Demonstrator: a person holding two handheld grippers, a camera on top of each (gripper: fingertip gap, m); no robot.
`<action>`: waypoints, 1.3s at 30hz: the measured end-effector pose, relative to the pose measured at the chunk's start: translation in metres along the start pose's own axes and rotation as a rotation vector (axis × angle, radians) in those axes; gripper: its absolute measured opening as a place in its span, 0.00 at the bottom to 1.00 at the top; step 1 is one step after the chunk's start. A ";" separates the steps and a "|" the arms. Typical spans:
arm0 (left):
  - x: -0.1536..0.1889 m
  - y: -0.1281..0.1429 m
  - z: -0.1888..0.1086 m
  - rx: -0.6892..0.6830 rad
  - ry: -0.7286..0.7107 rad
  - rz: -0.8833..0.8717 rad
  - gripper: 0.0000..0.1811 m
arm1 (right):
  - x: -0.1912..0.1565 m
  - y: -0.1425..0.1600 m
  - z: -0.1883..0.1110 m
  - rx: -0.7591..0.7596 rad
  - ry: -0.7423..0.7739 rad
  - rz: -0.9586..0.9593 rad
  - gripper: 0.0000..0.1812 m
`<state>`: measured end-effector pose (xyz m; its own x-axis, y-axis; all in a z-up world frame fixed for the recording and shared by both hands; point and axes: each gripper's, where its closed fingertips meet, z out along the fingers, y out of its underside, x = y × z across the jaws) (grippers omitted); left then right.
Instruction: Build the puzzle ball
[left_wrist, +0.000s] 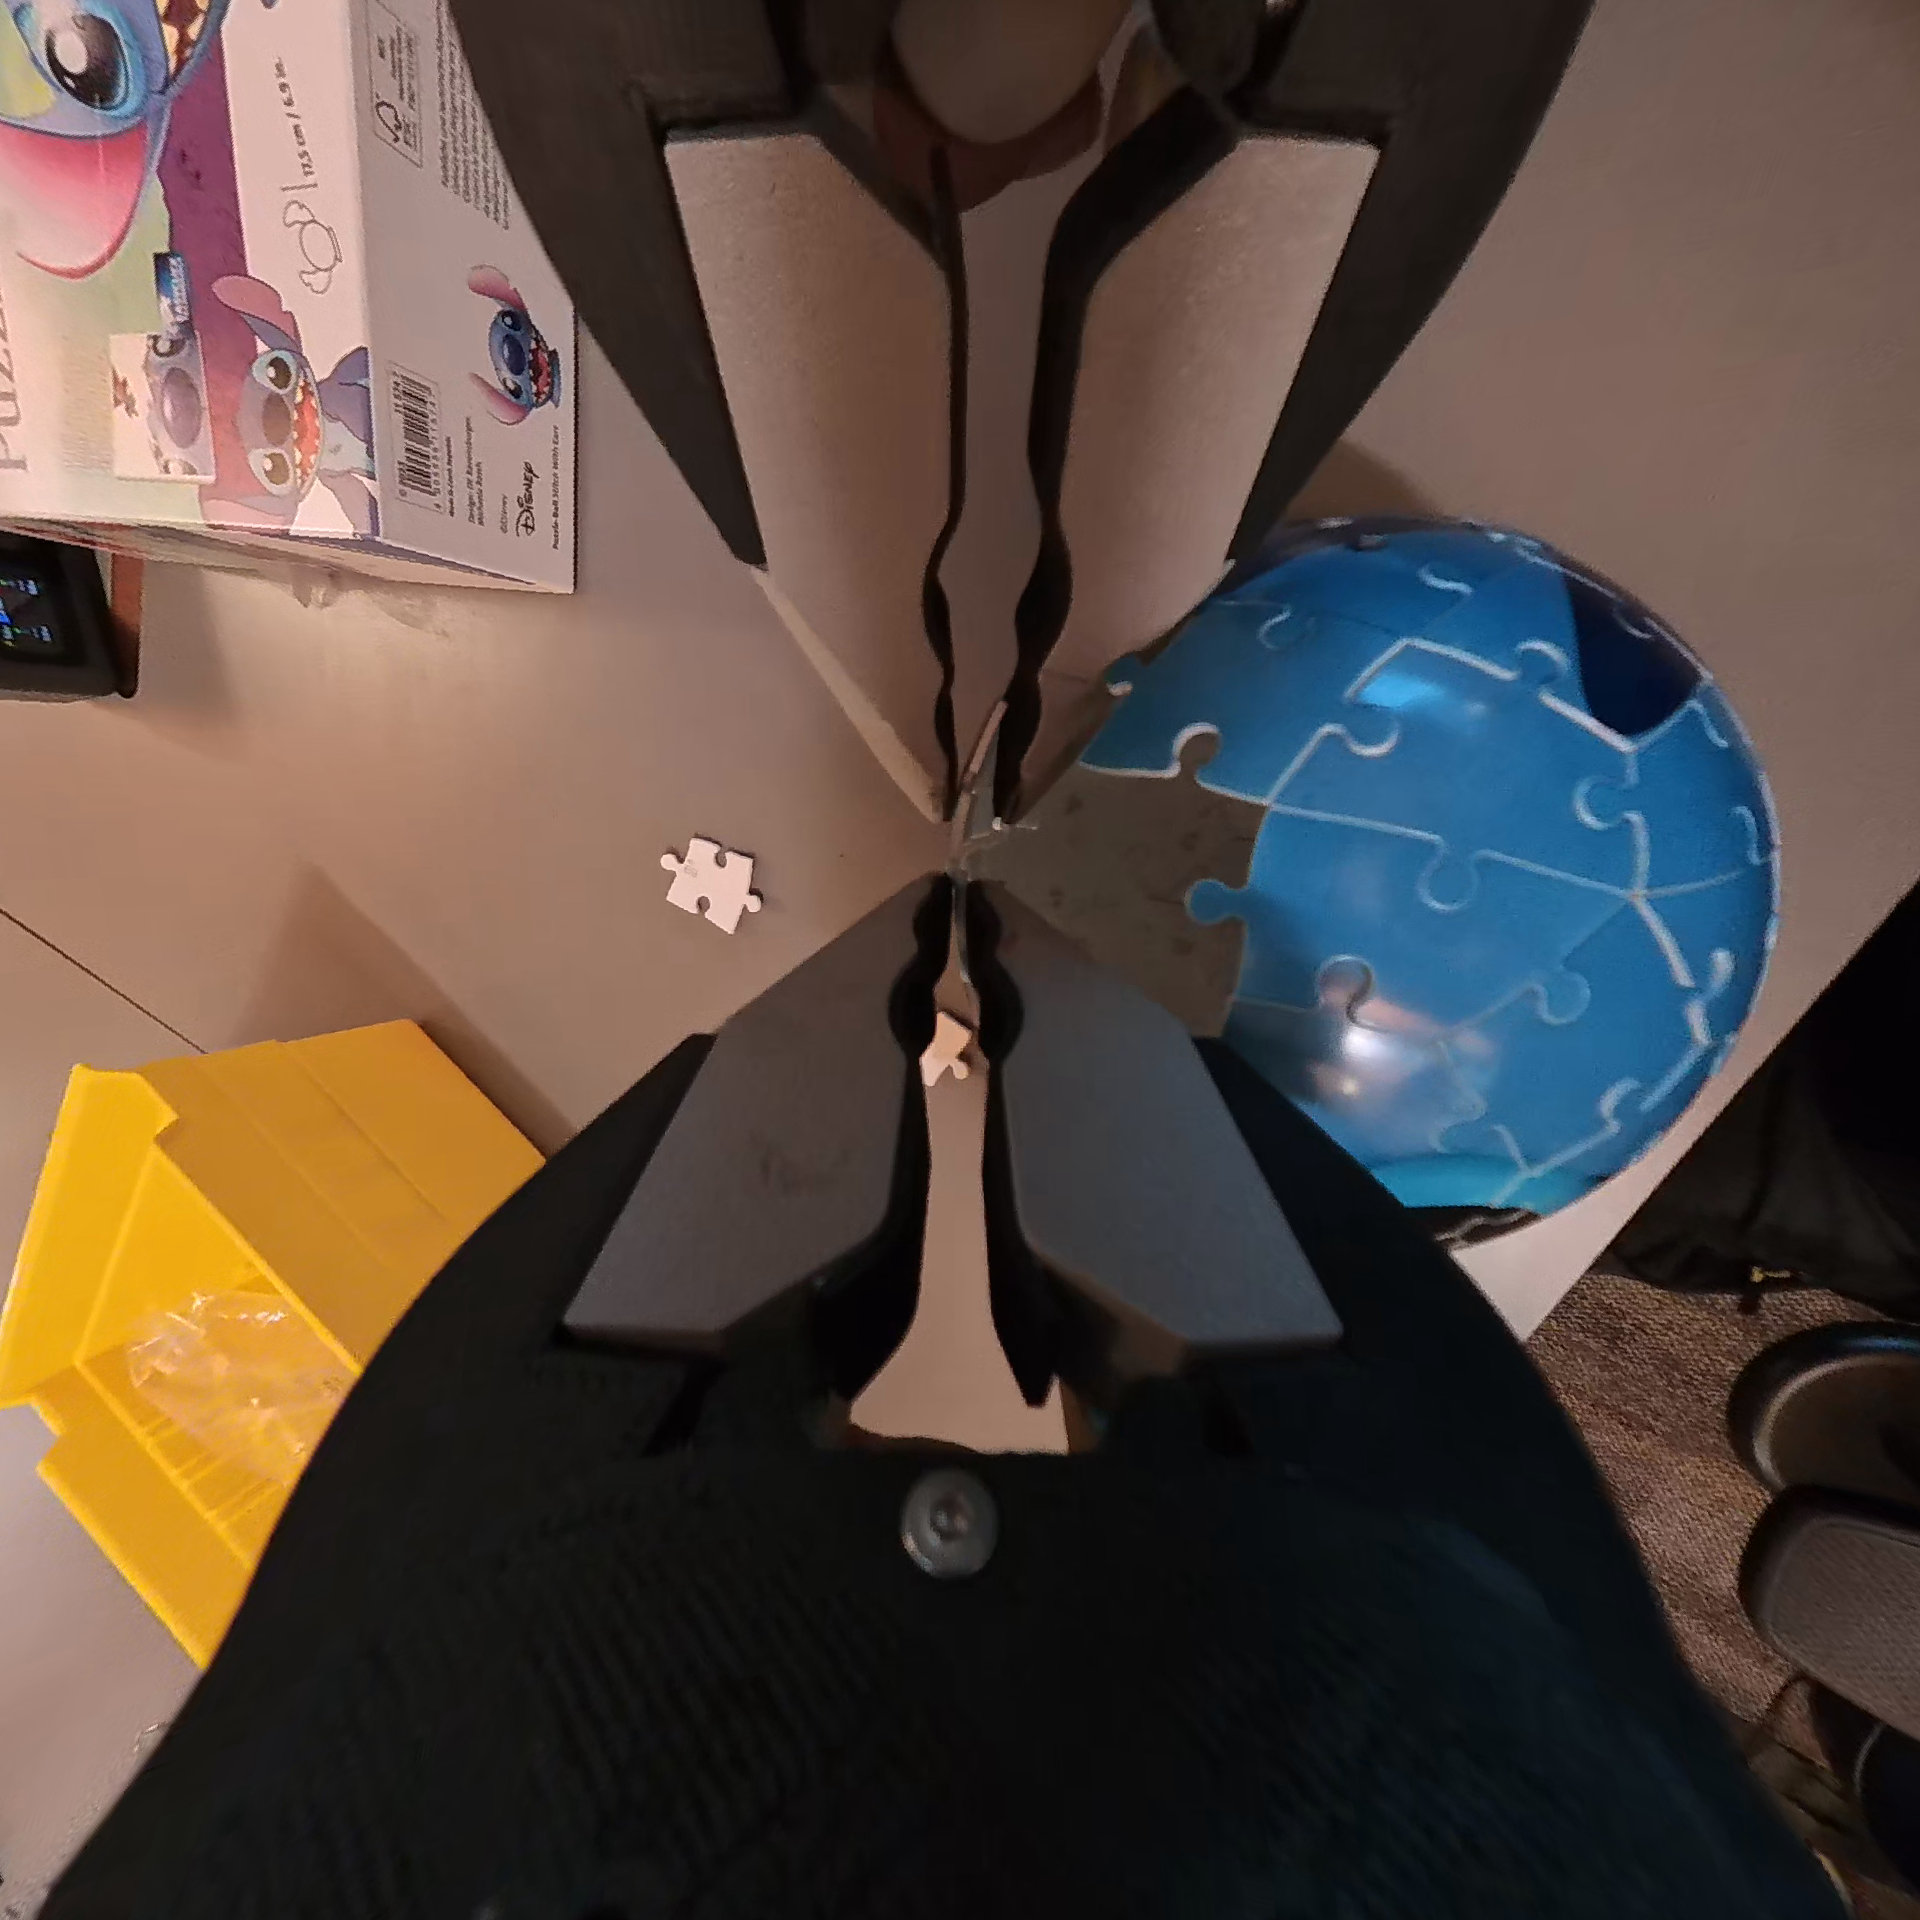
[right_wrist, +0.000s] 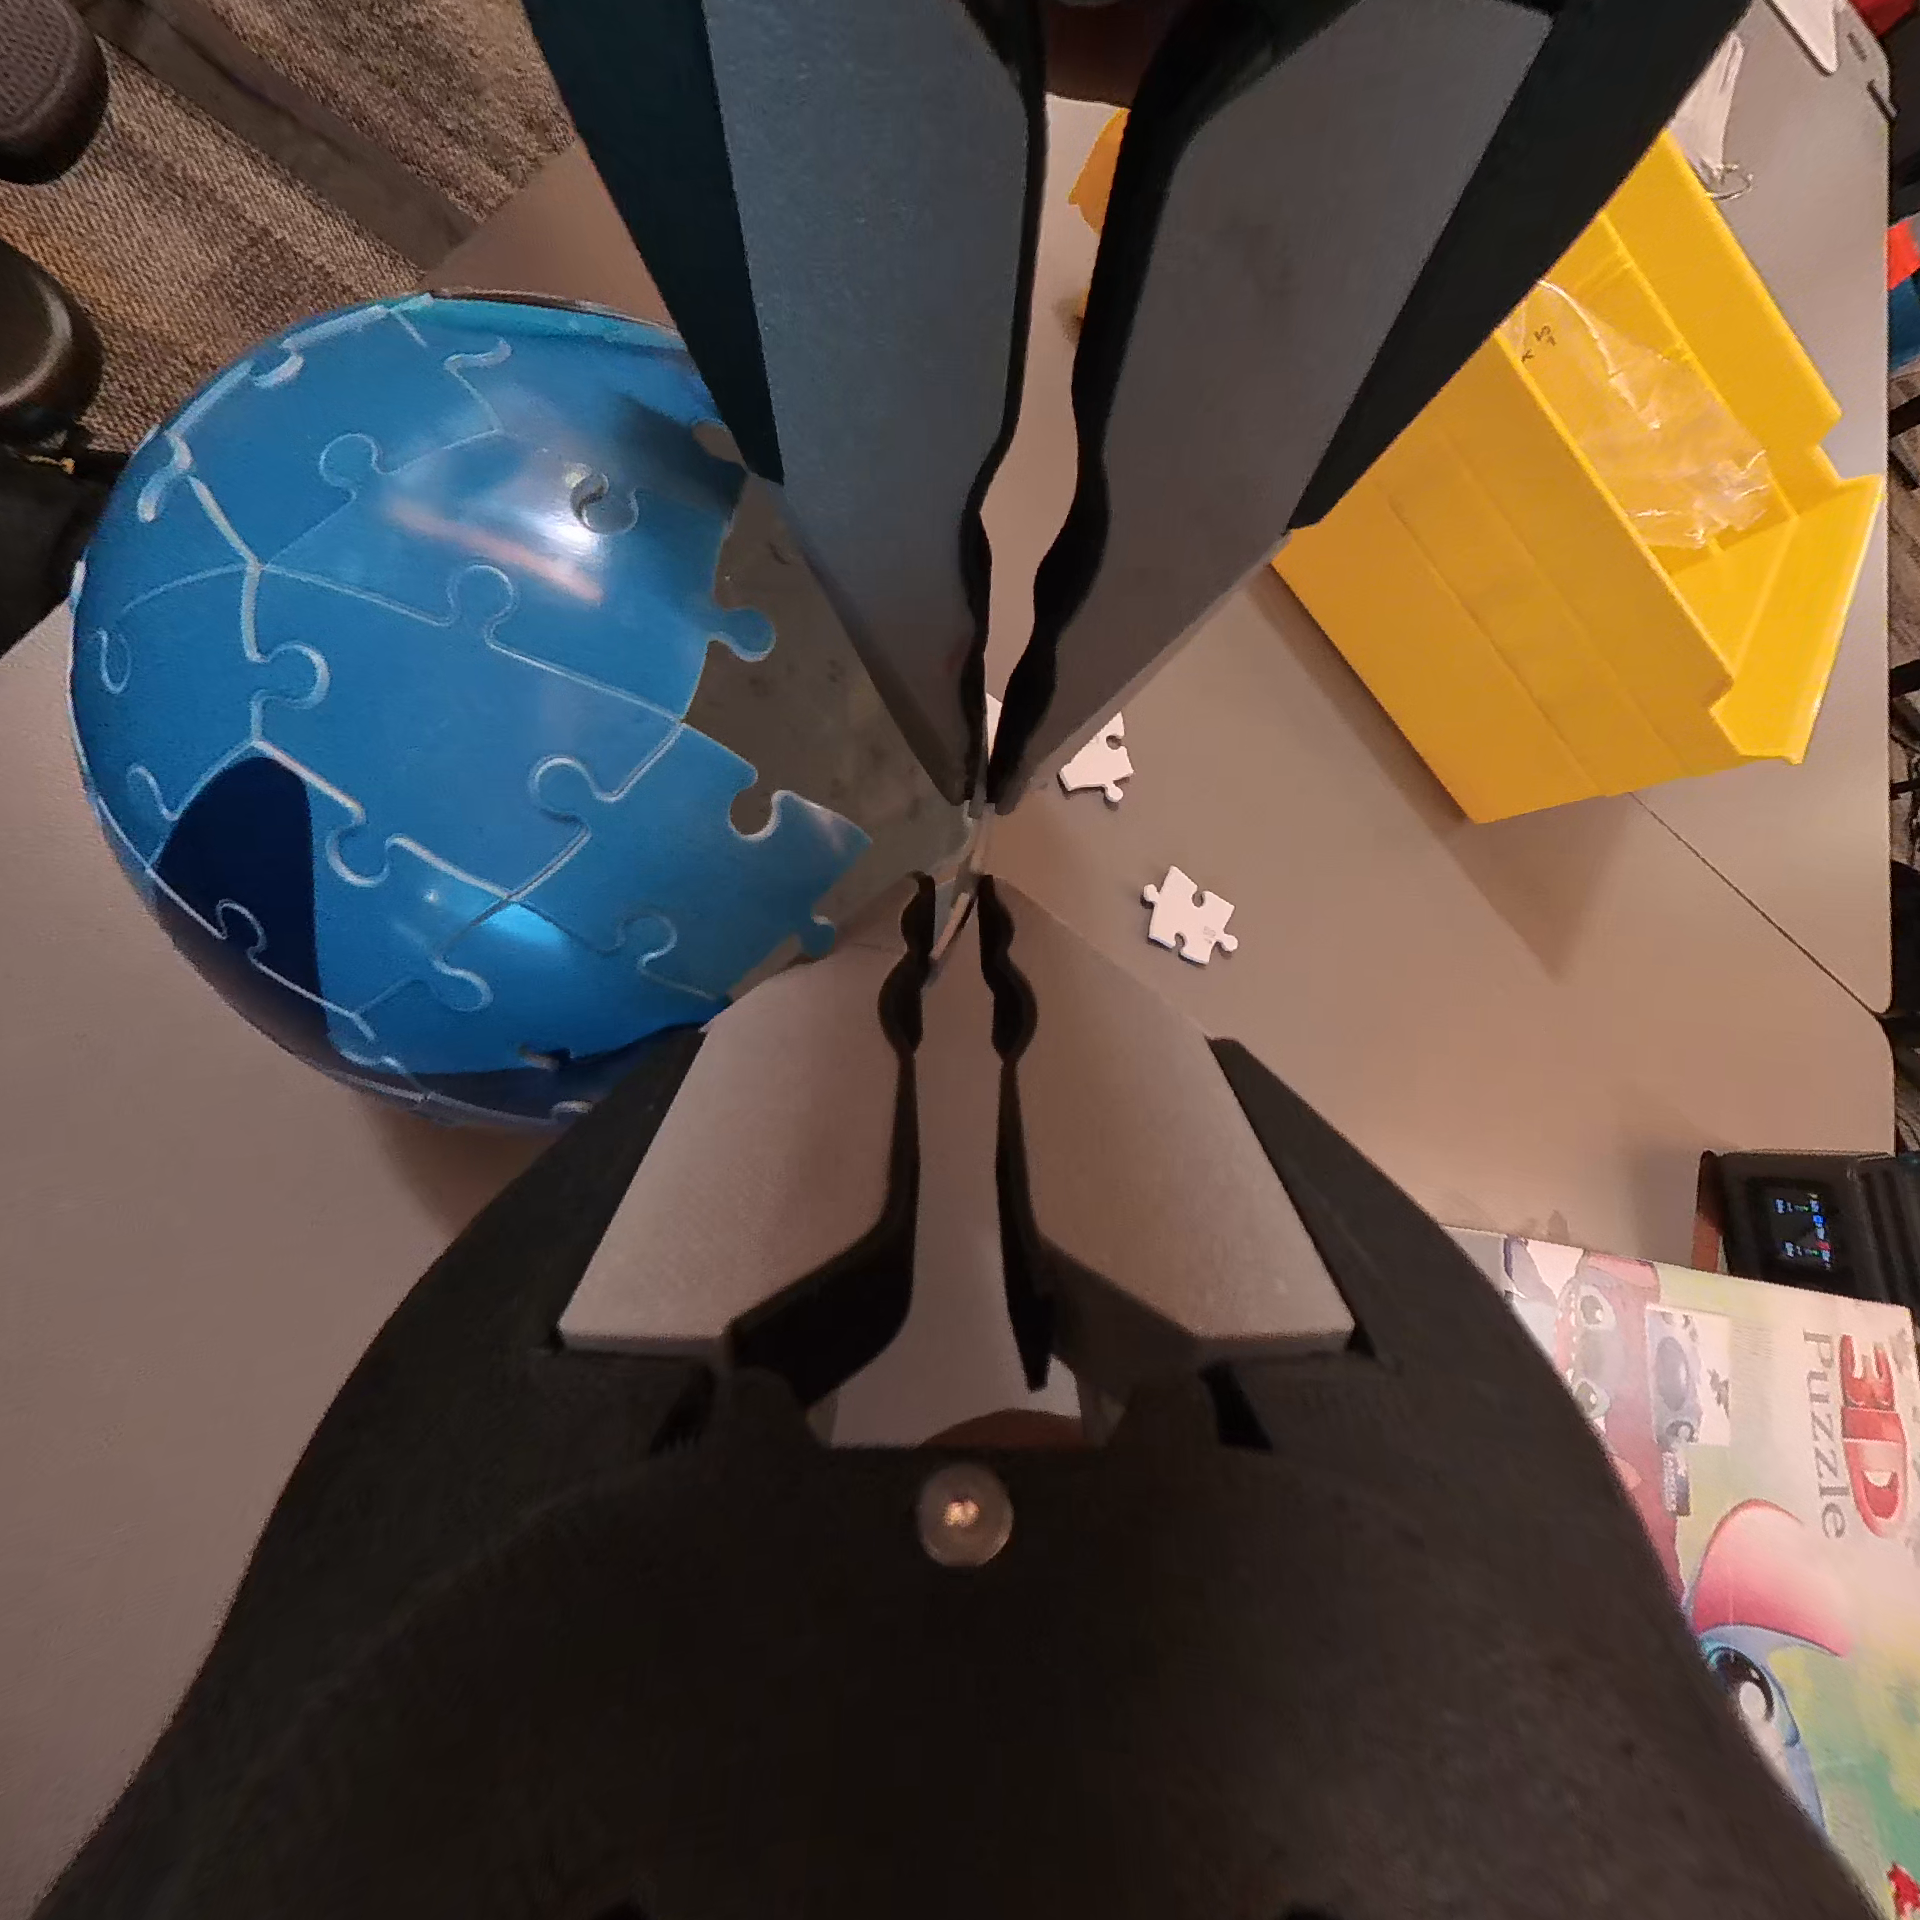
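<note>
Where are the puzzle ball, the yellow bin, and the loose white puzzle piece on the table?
puzzle ball (left_wrist: 1455, 831), left wrist view, blue assembled shell.
yellow bin (right_wrist: 1558, 582), right wrist view, outer side wall.
white puzzle piece (right_wrist: 1190, 914), right wrist view, its middle.

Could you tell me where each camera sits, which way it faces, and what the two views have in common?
Left wrist view: sits on the left gripper, facing down at the table; the right gripper enters from the top, tip to tip, both pinching one puzzle piece beside the blue puzzle ball.
Right wrist view: sits on the right gripper, facing the opposite way; the left gripper enters from the top.
Shared: the ball, yellow bin, puzzle box and loose white puzzle piece.
</note>
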<state>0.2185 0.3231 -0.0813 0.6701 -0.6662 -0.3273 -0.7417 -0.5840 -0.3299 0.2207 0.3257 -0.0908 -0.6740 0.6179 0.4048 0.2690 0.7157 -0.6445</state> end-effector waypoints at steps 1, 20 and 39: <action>0.000 0.000 0.000 -0.001 0.000 -0.005 0.00 | 0.000 0.000 0.000 0.003 0.001 -0.003 0.03; -0.035 0.000 -0.059 0.411 -0.012 -0.259 0.07 | 0.001 0.000 -0.001 0.030 -0.004 0.013 0.02; -0.041 0.016 -0.035 0.803 0.163 -0.397 0.12 | 0.006 -0.010 -0.008 0.126 0.017 -0.001 0.01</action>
<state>0.1783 0.3244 -0.0425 0.8145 -0.5779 0.0515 -0.1731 -0.3267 -0.9291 0.2198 0.3253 -0.0767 -0.6618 0.6238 0.4157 0.1791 0.6701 -0.7204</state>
